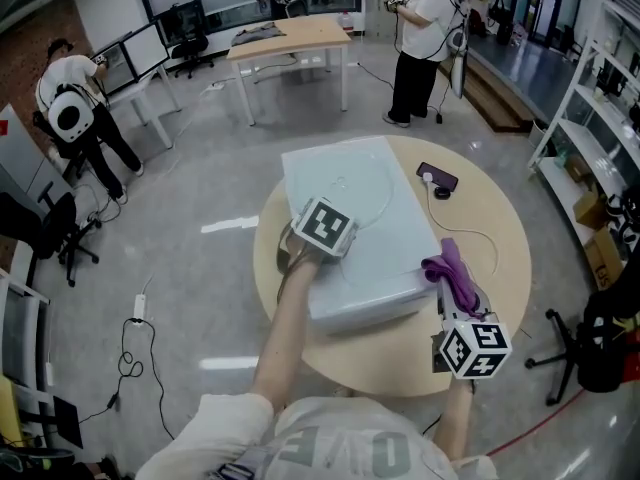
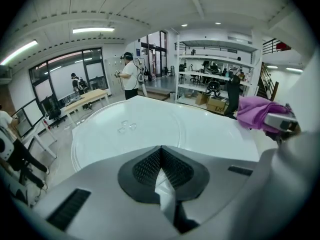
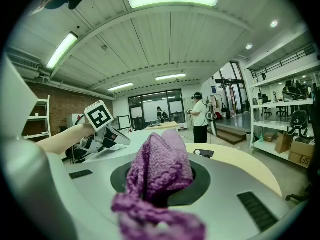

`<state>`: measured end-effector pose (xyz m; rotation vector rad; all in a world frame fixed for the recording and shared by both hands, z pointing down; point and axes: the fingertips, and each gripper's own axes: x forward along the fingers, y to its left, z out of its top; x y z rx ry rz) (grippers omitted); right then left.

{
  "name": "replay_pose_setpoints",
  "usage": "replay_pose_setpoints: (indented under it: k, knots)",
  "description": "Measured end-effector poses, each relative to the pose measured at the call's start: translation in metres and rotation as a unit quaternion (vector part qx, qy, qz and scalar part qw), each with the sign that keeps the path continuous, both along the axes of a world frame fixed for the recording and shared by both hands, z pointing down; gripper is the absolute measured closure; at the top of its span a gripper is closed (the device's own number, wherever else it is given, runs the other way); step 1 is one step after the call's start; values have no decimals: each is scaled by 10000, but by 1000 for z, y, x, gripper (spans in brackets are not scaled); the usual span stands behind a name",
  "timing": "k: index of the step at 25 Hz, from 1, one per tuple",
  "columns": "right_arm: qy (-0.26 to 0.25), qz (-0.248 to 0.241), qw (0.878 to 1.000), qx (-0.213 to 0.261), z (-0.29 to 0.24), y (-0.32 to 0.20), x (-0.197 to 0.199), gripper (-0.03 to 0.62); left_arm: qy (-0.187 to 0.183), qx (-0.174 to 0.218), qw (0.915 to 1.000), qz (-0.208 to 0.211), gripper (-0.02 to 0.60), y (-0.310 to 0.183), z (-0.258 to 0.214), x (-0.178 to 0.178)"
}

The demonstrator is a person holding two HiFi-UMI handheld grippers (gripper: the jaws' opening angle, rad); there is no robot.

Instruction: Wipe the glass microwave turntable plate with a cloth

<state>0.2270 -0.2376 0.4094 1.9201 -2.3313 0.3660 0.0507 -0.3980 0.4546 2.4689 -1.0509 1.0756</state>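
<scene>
Standing beside the round wooden table (image 1: 505,230), I watched a person work with a gripper in each hand. On the left, the left gripper (image 2: 161,176) had its jaws drawn nearly together on a pale sliver, which looked to be the near rim of the glass turntable plate (image 2: 150,126). The plate lay flat, face up, on top of a white box (image 1: 400,273) in the middle of the table. Being round, it had no long axis and pointed no way in particular; its broad face was turned to the ceiling.

On the right, just off the box's near corner, the right gripper (image 3: 159,186) was clamped on a purple cloth (image 3: 160,166). The cloth rose bunched out of the jaws, its length running roughly along the gripper's line, with a loose fold spilling toward the camera. It was not touching the plate.

The risk, as I judged it, lay in the single pinch on the rim. A hard press from the cloth could slide the smooth glass across the box top, or tip it over the edge. The loose fold could also drag.
</scene>
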Motion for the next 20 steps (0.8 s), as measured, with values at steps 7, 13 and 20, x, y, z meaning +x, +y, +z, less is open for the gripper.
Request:
replay_pose_setpoints:
  k: [7, 13, 20]
  knots:
    - [-37, -84, 9999, -106, 6, 8, -5, 546, 27, 42, 9989, 464, 580, 21, -2, 16]
    - [-52, -162, 9998, -115, 7, 19, -11, 546, 56, 9, 9967, 815, 580, 54, -3, 29]
    - [-48, -320, 9994, -155, 11, 34, -22, 546, 73, -70, 9950, 991, 580, 88, -1, 35]
